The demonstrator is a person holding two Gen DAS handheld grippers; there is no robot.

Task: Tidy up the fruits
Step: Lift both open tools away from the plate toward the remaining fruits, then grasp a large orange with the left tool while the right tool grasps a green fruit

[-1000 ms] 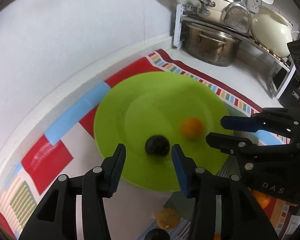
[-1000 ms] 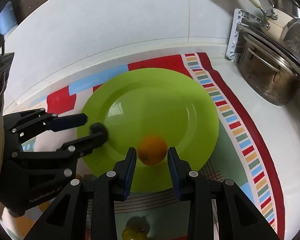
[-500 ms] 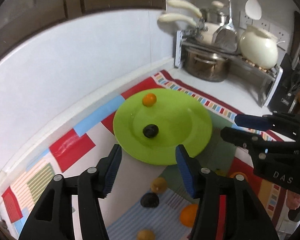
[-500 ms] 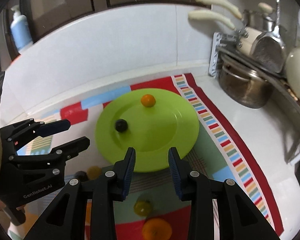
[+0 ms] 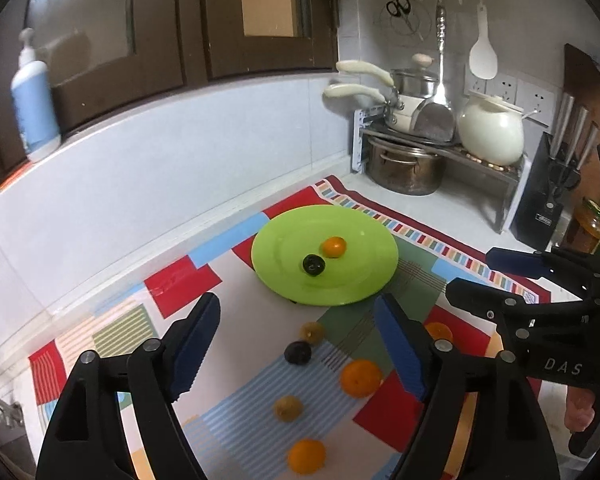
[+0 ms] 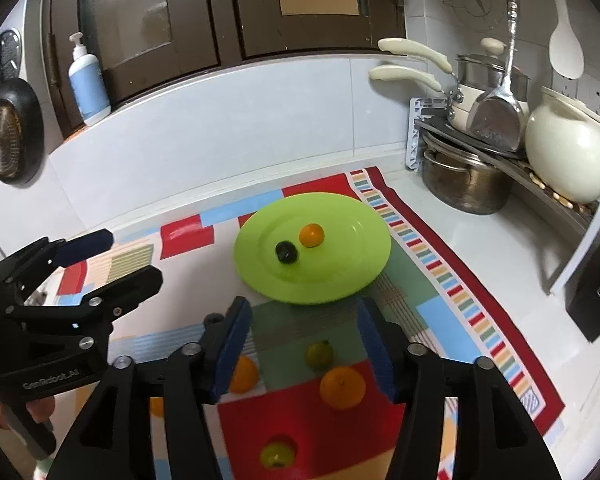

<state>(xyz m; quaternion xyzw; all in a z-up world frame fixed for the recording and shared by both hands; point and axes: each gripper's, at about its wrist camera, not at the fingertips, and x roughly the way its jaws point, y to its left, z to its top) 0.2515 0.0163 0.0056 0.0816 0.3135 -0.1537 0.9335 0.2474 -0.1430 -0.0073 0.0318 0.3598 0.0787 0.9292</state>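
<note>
A green plate on a colourful mat holds a small orange and a dark plum. In front of the plate loose fruits lie on the mat: a dark plum, brownish fruits, oranges and greenish fruits. My left gripper is open and empty above the loose fruits. My right gripper is open and empty, held back from the plate.
A rack at the back right holds a steel pot, pans and a cream pot. A knife block and a jar stand at the right. A soap bottle sits on the window ledge. A white tiled wall runs behind the mat.
Both grippers have pulled back and up from the plate, leaving the orange and plum on it. The orange has rolled back beside the plum. Both grippers have opened wider.
</note>
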